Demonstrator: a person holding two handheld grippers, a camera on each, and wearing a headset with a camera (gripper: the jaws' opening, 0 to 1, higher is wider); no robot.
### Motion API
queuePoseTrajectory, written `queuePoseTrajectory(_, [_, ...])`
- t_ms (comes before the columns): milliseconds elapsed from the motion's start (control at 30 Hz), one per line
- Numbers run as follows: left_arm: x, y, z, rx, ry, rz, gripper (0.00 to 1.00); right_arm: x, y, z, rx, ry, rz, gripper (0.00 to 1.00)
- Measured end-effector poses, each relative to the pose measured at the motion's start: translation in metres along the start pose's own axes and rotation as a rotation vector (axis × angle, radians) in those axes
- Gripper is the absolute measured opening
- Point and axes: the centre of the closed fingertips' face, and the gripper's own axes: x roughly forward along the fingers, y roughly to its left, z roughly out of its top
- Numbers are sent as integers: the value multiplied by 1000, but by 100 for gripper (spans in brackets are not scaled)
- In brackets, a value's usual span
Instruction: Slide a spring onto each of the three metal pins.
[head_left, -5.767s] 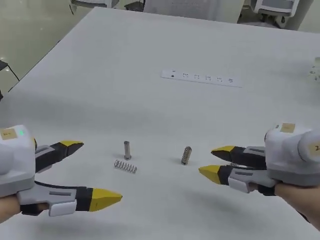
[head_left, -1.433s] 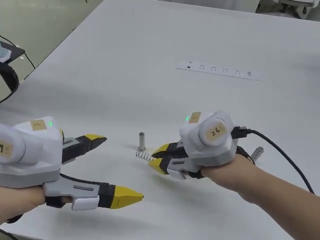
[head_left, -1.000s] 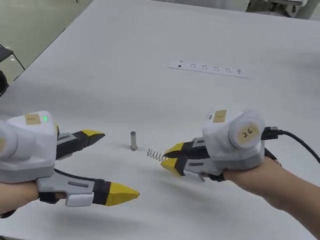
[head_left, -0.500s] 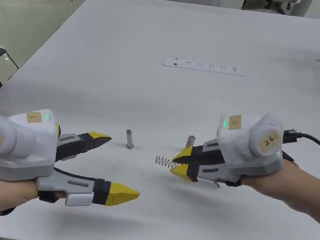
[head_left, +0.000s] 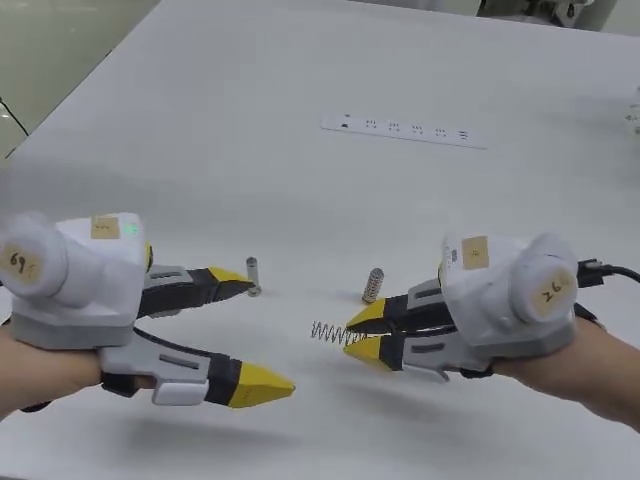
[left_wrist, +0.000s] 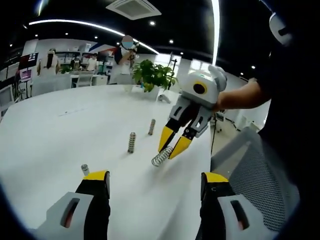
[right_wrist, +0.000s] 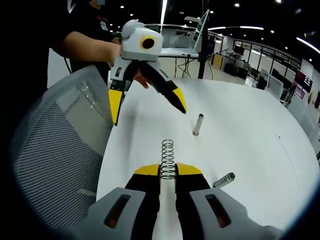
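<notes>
A loose spring (head_left: 326, 332) hangs just above the white table (head_left: 300, 190), and my right gripper (head_left: 362, 333) is shut on one end of it. In the right gripper view the spring (right_wrist: 168, 154) sticks out straight ahead between the jaws of my right gripper (right_wrist: 168, 171). A bare metal pin (head_left: 253, 277) stands upright to the left. My left gripper (head_left: 262, 335) is open, its far fingertip close beside that pin. A pin wearing a spring (head_left: 373, 284) stands near the right gripper. The left gripper view shows a second sprung pin (left_wrist: 151, 127) farther back.
A white power strip (head_left: 405, 130) lies flat across the far part of the table. A grey mesh chair (right_wrist: 55, 150) stands at the table's near edge. People and a potted plant (left_wrist: 152, 75) are in the background, away from the work.
My right gripper shut on the spring that lay beside the bare pin and carried it off to the right. My left gripper moved in towards the bare pin.
</notes>
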Motion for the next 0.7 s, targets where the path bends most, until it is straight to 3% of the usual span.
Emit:
queuePoseTrajectory(67, [5,-2,0,16,18,-17,63,-1,1,0,-1,-2,1,8])
queuePoseTrajectory(233, [14,-3,9,33,9,-40,54,-2,4,1,-9,-6,10,8])
queuePoseTrajectory(400, [24,-11,9,42,27,-86,43,-2,6,1,-31,-1,16,8])
queuePoseTrajectory(700, [33,-12,11,55,23,-99,33,-2,8,5,-36,-9,21,8])
